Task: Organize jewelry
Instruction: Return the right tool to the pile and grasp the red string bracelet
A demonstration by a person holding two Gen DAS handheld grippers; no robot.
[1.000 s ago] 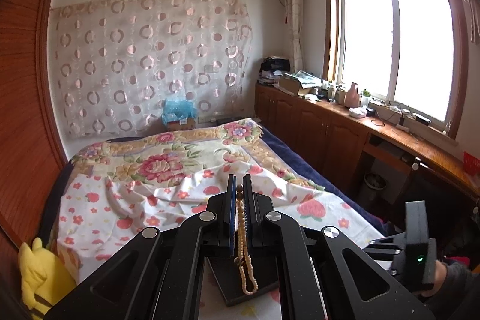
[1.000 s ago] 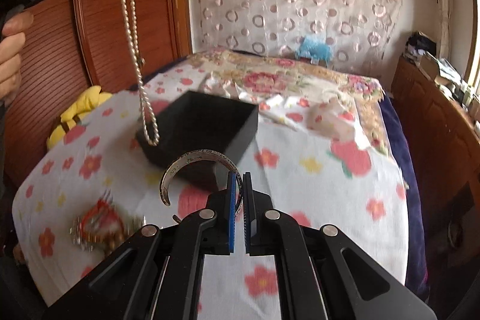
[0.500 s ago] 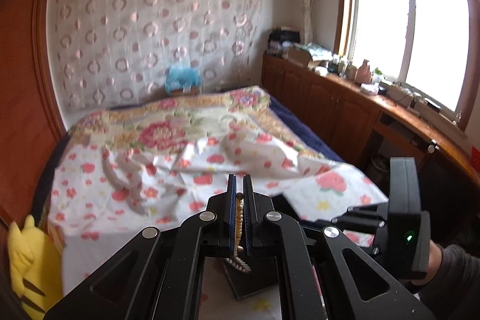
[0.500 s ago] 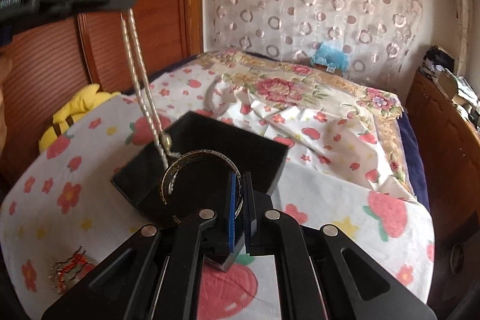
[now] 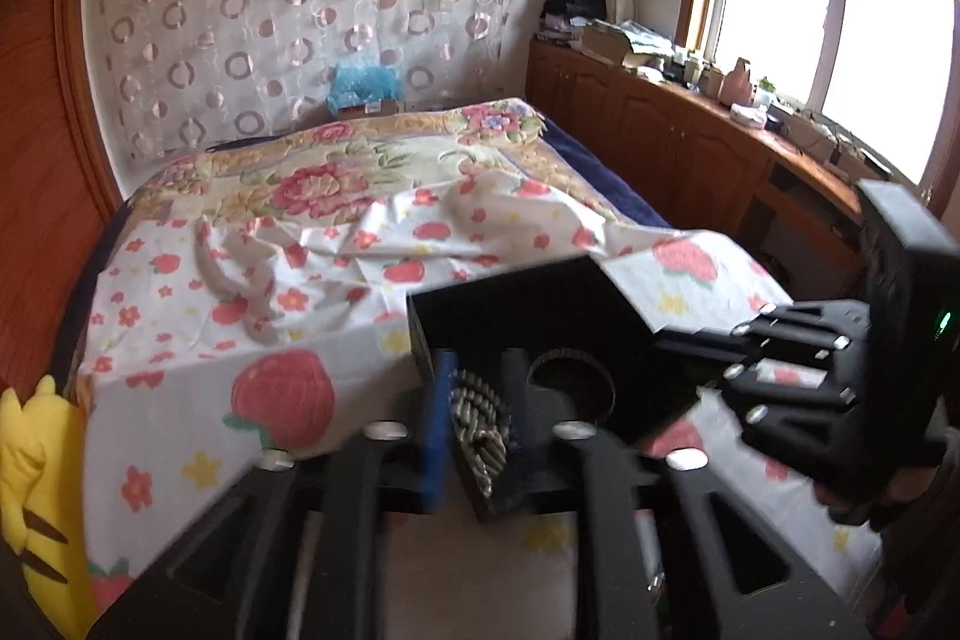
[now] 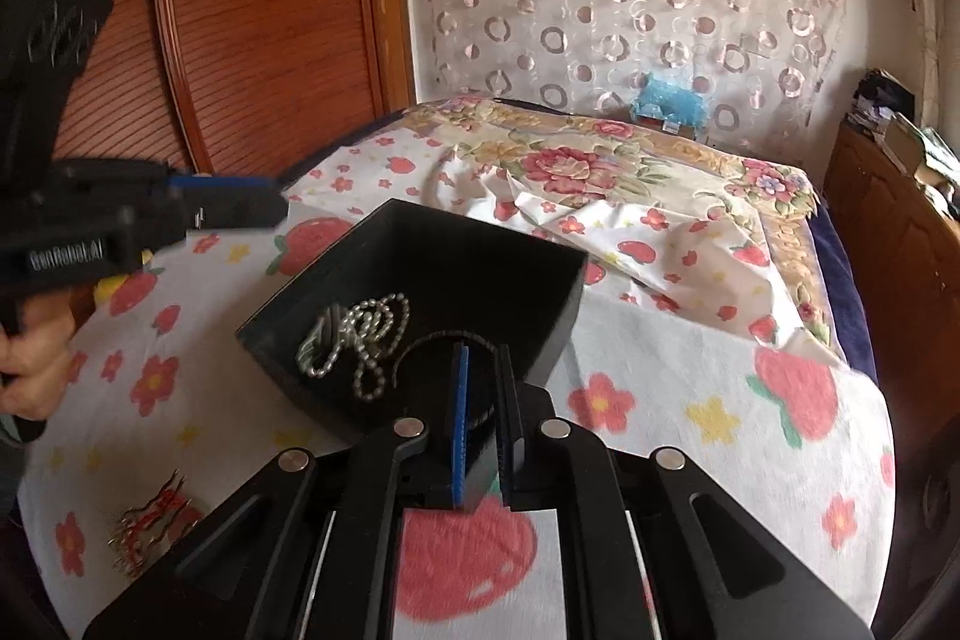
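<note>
The right wrist view gave the clearer look into the black box (image 6: 420, 274) on the bed (image 6: 660, 370): the pearl necklace (image 6: 354, 334) lay coiled in a heap on its floor, toward the near left corner, with the bangle (image 6: 447, 340) curving beside it near the front wall. That view also caught a red beaded piece (image 6: 150, 520) lying on the strawberry sheet, well apart from the box at lower left. The left wrist view showed none of that piece; it offered the yellow plush toy (image 5: 36, 490) at the bed's edge and the window-side cabinets (image 5: 690, 148). It was blurred, yet the necklace (image 5: 477, 430) sat plainly between the fingers there, and the bangle (image 5: 570, 376) stood out as a ring inside the box (image 5: 528, 304).

The left gripper (image 5: 474, 424) had its jaws parted a little, with the beads loose in the gap, not pinched. From the right wrist view, the left gripper (image 6: 240, 199) hovered just beyond the box's left rim. The right gripper (image 6: 483, 424) also stood parted a little above the near wall of the box, with the bangle's arc just ahead of its tips and nothing clamped
</note>
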